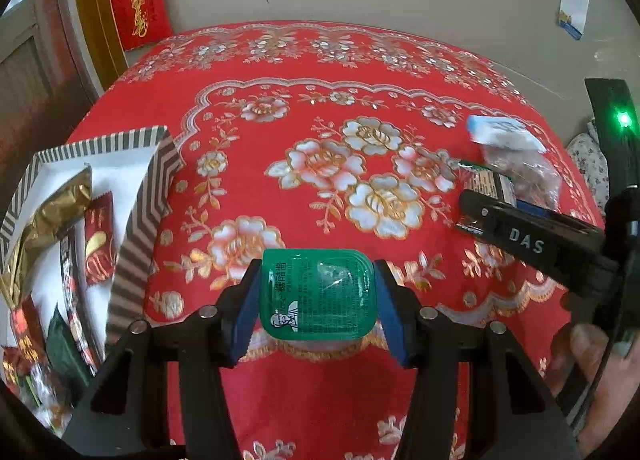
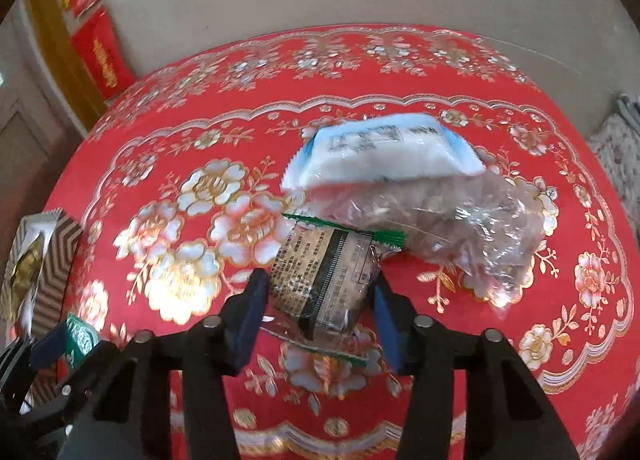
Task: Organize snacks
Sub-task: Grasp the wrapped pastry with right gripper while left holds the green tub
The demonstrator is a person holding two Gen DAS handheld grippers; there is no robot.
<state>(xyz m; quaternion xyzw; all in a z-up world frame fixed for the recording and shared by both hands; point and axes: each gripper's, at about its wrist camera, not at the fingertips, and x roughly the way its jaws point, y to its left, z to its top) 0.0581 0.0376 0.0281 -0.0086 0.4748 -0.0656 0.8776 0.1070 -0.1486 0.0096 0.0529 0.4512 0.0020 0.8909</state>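
Red flowered cloth covers the bench (image 1: pixel 360 59). Left claw (image 1: pixel 318 296) pinches a green tub (image 1: pixel 318 294); carry it level to the striped box (image 1: pixel 140 195) at left. Right claw (image 2: pixel 320 296) brackets a printed packet (image 2: pixel 324 280); whether its pads press is unclear, so squeeze gently before lifting.

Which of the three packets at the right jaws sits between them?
The green-edged packet with dark printed text sits between the pads. The white-and-blue packet and the clear bag lie farther back on the tablecloth.
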